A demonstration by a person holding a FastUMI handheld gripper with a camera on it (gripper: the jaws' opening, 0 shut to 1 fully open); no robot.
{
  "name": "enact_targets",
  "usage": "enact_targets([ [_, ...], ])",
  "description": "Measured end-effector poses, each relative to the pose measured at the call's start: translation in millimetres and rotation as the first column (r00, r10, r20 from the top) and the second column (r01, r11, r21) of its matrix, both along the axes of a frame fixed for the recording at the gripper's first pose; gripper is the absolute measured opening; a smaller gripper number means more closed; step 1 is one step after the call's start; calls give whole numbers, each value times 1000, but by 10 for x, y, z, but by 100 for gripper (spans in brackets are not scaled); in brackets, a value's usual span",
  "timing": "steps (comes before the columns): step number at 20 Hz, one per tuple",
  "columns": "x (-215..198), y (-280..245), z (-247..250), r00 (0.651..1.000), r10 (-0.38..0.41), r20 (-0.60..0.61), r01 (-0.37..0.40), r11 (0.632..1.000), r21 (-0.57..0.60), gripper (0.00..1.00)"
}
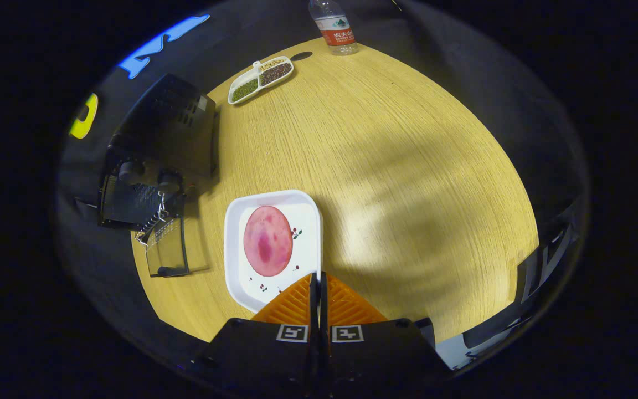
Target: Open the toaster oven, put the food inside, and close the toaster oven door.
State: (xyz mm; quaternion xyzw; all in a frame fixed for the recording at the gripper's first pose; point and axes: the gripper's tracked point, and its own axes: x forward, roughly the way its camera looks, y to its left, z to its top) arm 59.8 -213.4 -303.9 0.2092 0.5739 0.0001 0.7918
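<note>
Hovering claw: gripper [318,282], fingers pressed together, nothing pinched, over the plate's near edge
Food: one pink round slice [267,241] on one white square plate [233,249]
Toaster oven [155,160]: one, left of the plate, door [166,249] seemingly dropped open
Table [396,166]: one divided dish [261,79], one bottle [334,27], both far side

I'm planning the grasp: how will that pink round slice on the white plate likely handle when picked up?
The pink slice lies flat and thin on the white plate, so it probably flops. Its sheen suggests slipperiness. The hand-held gripper, fingers shut together over the plate's rim, must open first.
</note>
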Motion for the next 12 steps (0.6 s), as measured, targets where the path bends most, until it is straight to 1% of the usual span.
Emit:
enact_targets([
  [2, -50, 4, 71, 1000, -16, 24, 16, 1000, -7, 2],
  [3, -47, -26, 11, 999, -29, 37, 29, 1000, -7, 2],
  [6, -304, 53, 220, 994, -89, 62, 88, 996, 23, 2],
  [7, -270, 21, 144, 992, -107, 72, 105, 994, 34, 2],
  [8, -301, 31, 176, 989, -121, 82, 118, 992, 39, 2],
  [9, -494, 126, 341, 986, -137, 92, 132, 990, 50, 2],
  [12, -699, 290, 477, 978, -181, 106, 170, 980, 106, 2],
])
